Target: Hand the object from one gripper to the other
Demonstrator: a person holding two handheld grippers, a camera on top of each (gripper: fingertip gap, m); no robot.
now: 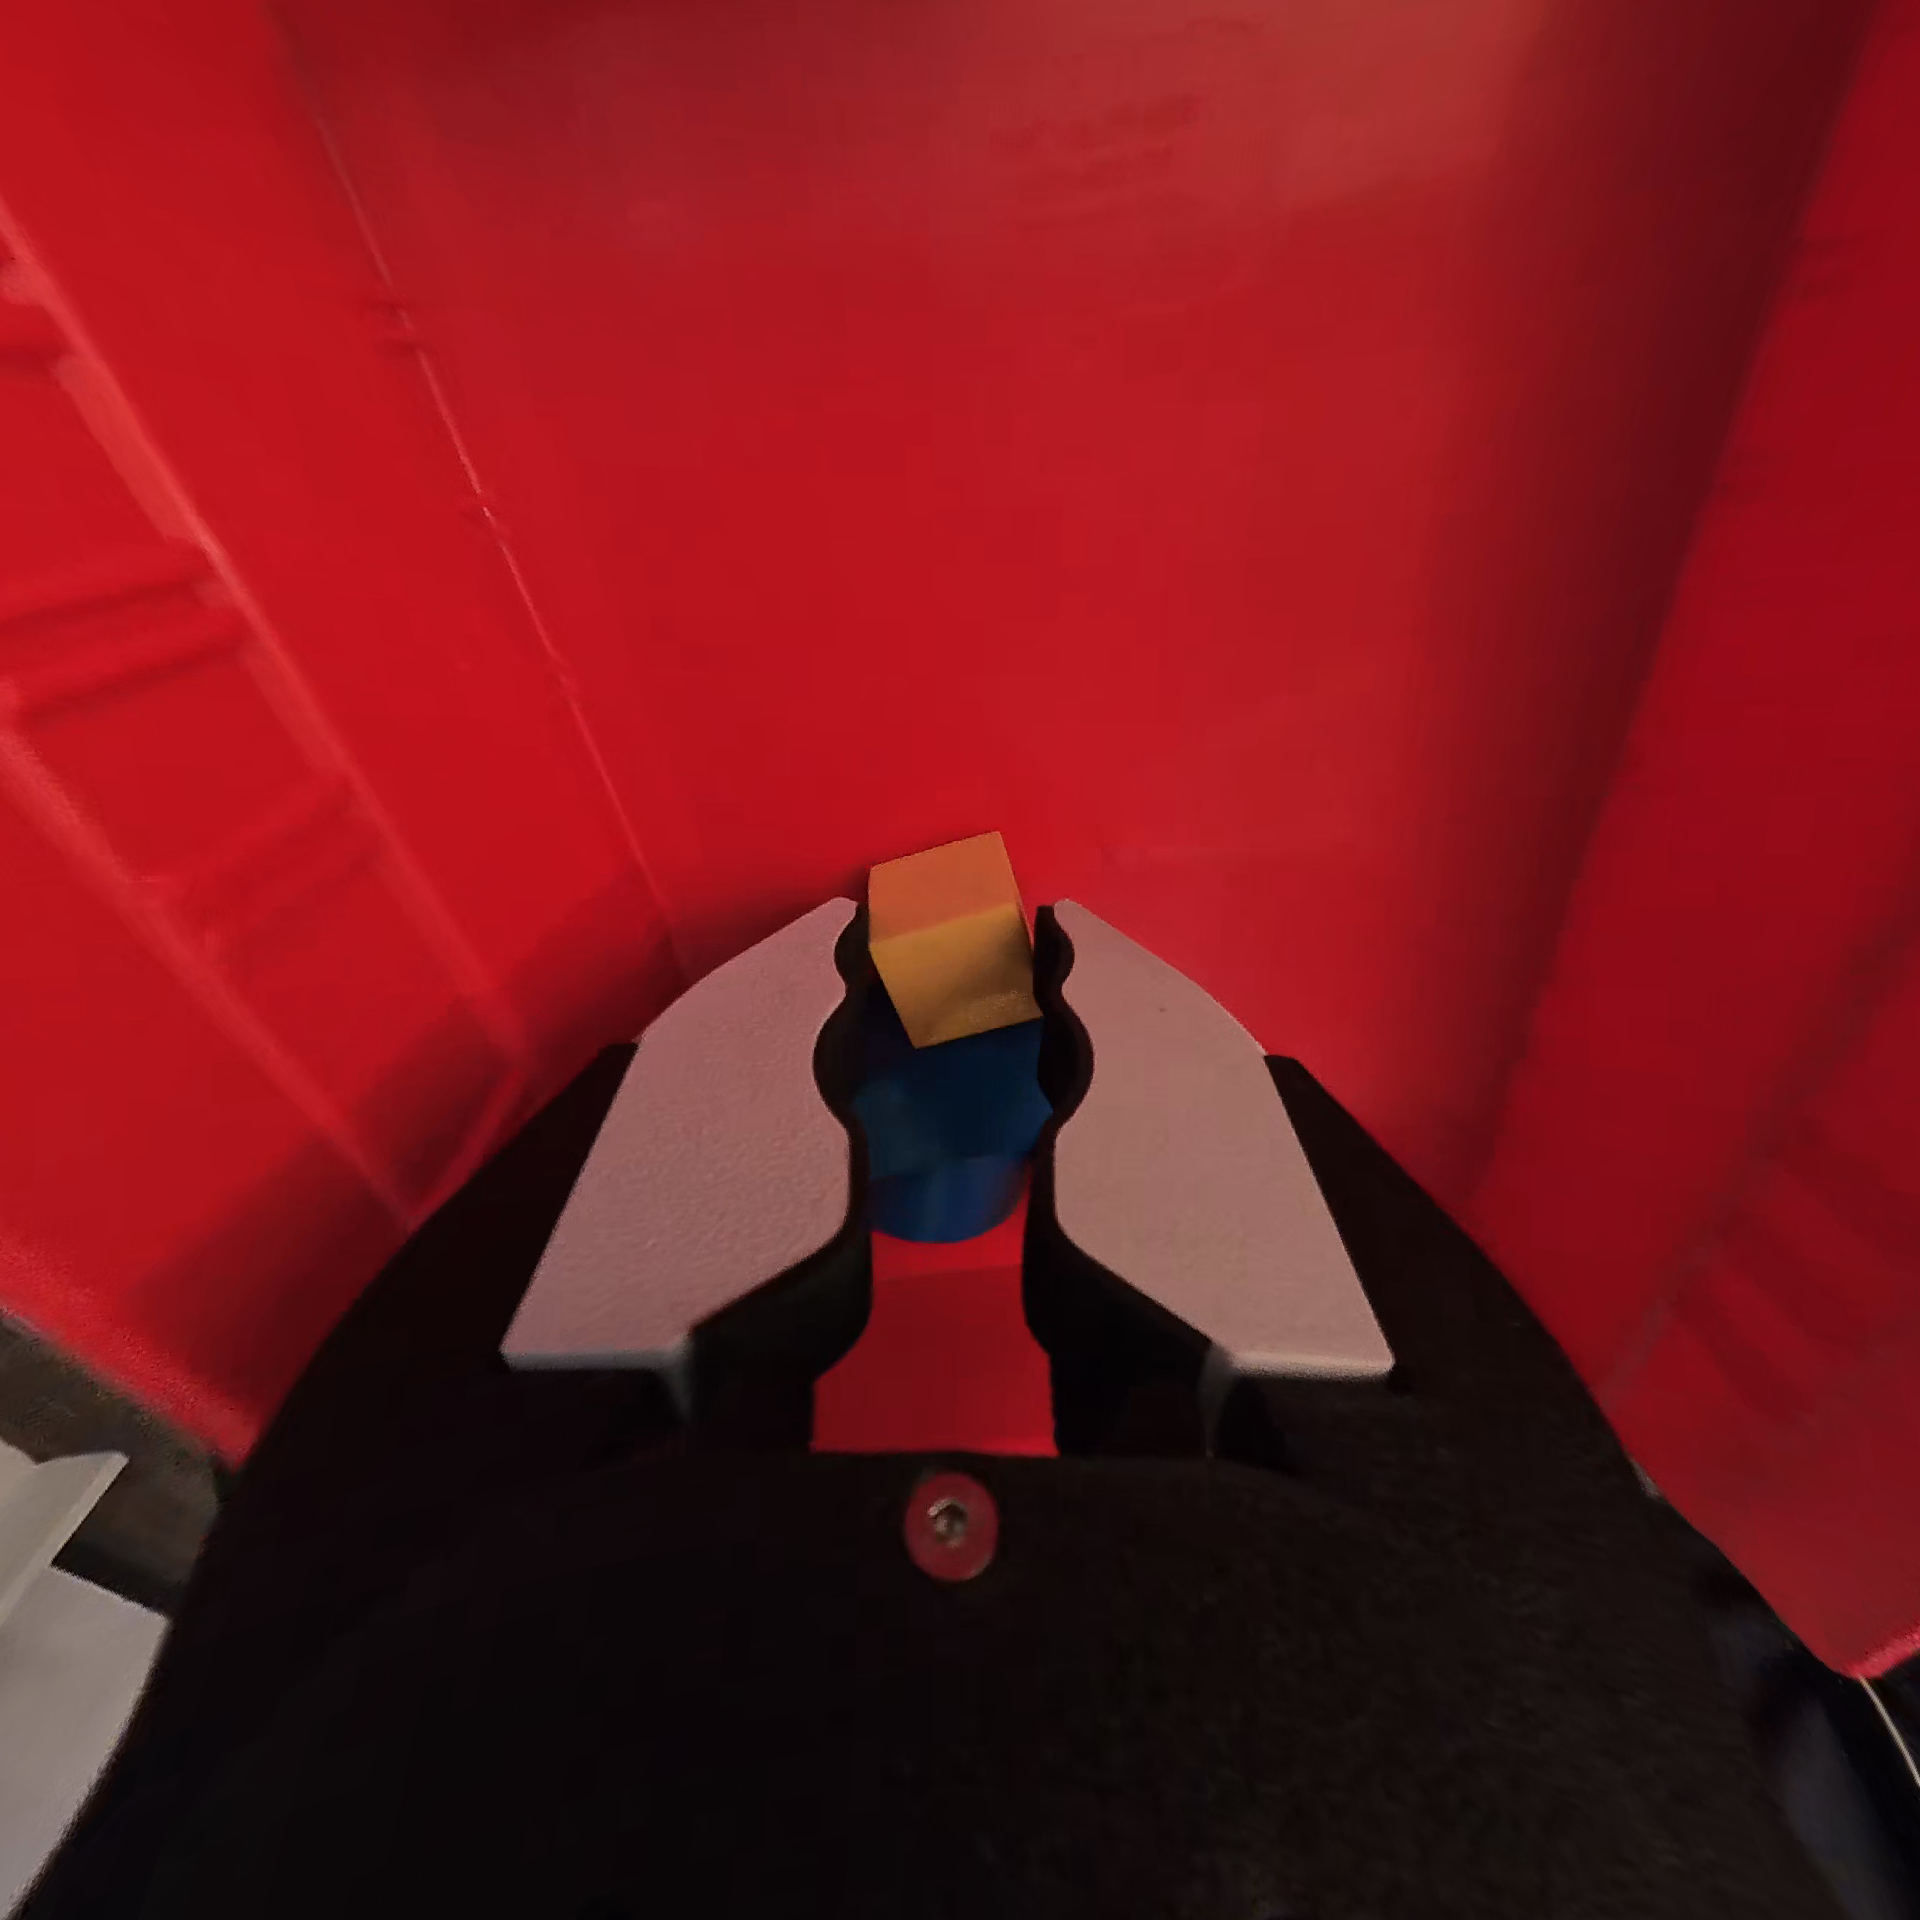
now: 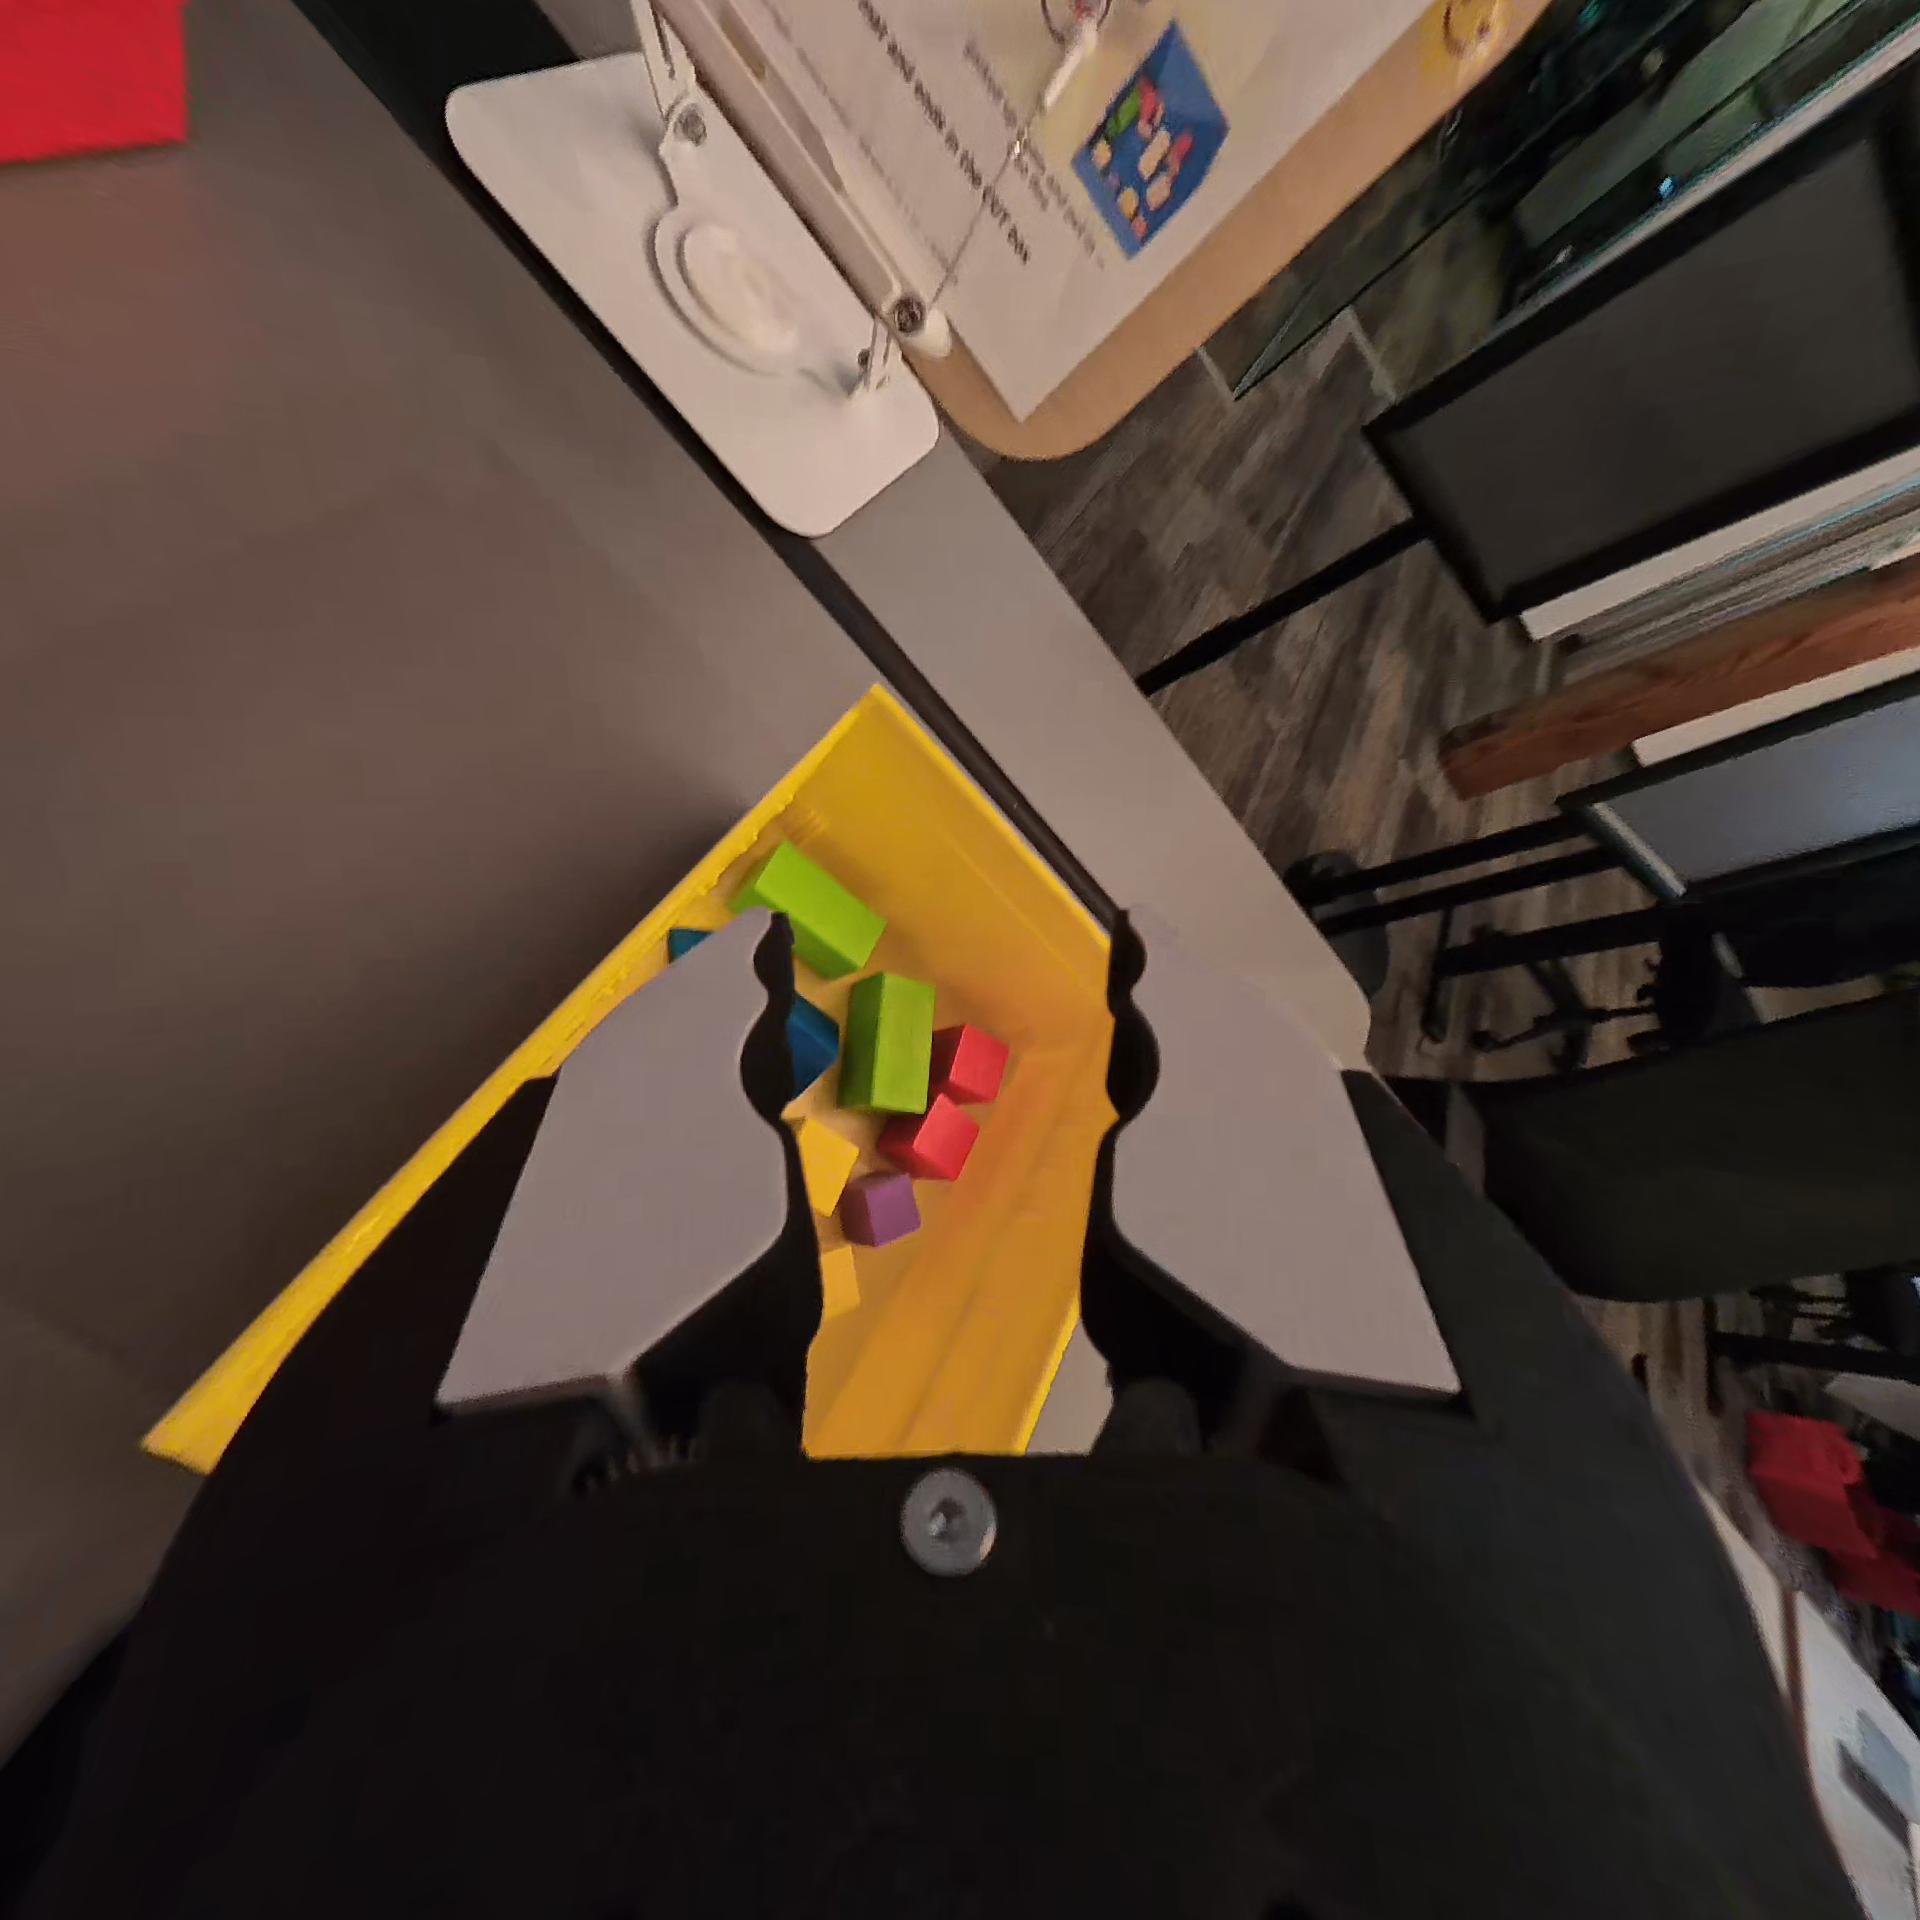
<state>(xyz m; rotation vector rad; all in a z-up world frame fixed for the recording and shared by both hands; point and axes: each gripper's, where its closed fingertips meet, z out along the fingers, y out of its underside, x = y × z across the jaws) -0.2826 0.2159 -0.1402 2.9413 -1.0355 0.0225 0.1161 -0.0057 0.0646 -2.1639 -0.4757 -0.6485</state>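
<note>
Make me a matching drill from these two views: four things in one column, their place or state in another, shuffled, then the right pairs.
Things
1. orange cube
2. purple cube
3. left gripper
4. right gripper

Places or states
A. open and empty, above the yellow bin
B. lying in the yellow bin among other blocks
C. between the fingertips, inside the red bin
D. narrowed around two blocks

Pairs: 1-C, 2-B, 3-D, 4-A
</note>
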